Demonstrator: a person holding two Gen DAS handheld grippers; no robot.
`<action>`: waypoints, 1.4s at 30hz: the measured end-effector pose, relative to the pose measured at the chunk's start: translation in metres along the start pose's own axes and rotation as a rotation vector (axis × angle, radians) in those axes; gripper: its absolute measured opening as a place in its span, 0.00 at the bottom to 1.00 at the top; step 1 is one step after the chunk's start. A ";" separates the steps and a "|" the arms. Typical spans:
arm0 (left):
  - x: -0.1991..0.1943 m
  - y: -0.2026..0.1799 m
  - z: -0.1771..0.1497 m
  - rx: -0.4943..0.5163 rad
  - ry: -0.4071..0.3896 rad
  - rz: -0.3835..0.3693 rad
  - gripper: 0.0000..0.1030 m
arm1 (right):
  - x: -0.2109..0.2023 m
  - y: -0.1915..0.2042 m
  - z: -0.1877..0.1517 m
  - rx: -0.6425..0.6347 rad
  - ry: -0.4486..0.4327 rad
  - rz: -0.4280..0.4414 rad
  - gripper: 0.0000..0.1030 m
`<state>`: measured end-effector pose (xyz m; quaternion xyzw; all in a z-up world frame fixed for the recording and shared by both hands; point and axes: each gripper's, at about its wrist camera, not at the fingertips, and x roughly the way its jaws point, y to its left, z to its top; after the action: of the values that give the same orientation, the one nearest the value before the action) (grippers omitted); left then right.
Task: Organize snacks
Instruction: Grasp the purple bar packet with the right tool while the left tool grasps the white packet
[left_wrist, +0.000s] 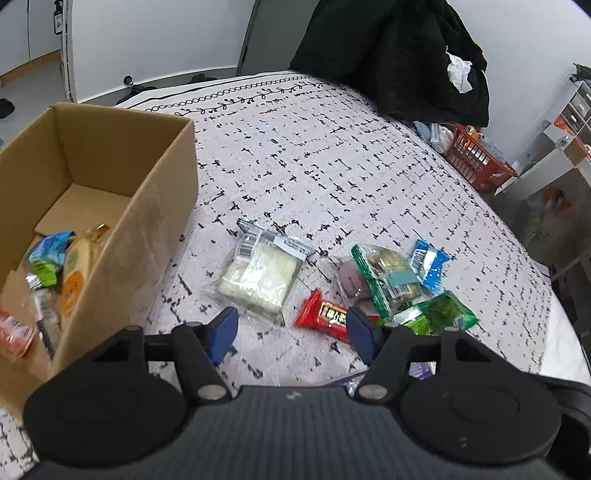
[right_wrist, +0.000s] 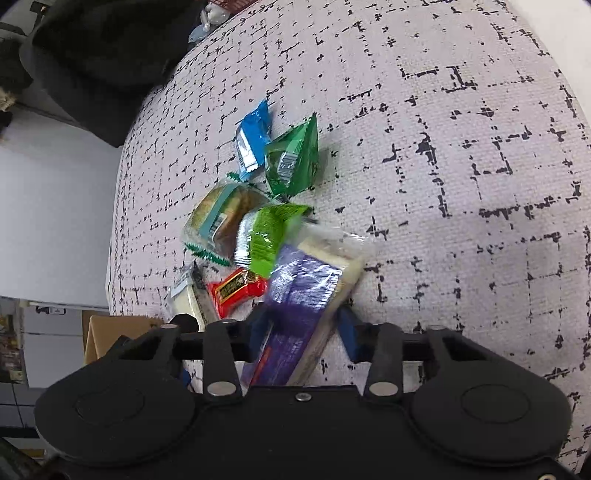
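Note:
A cardboard box (left_wrist: 162, 192) stands at the left with several snack packs inside. On the patterned cloth (left_wrist: 332, 166) lie a clear pack of white wafers (left_wrist: 258, 277), a red bar (left_wrist: 325, 317), a clear green-edged pack (left_wrist: 384, 280), a blue pack (left_wrist: 428, 264) and a green pack (left_wrist: 439, 314). My left gripper (left_wrist: 291, 328) hovers open just before the red bar, holding nothing. My right gripper (right_wrist: 303, 328) is shut on a purple packet (right_wrist: 303, 295) of pale wafers, lifted near the light green pack (right_wrist: 266, 236), red bar (right_wrist: 236, 288) and blue pack (right_wrist: 253, 140).
A heap of black clothing (left_wrist: 399, 55) lies at the far end of the cloth. A red basket (left_wrist: 476, 158) and white shelves (left_wrist: 569, 122) stand off the right edge. The box corner (right_wrist: 118, 328) shows left of my right gripper.

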<state>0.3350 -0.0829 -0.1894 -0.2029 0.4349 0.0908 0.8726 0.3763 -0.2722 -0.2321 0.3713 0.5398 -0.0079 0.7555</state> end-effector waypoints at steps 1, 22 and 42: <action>0.004 0.000 0.002 0.004 0.001 0.001 0.62 | 0.000 0.000 0.001 0.005 -0.004 0.002 0.33; 0.051 0.001 0.010 0.114 -0.043 0.115 0.63 | -0.002 0.013 0.011 -0.082 -0.125 -0.109 0.44; 0.000 0.010 0.000 0.045 -0.021 0.055 0.46 | -0.014 0.028 0.001 -0.178 -0.178 -0.073 0.36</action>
<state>0.3313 -0.0745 -0.1921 -0.1705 0.4328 0.1071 0.8787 0.3827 -0.2577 -0.2049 0.2807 0.4824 -0.0200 0.8295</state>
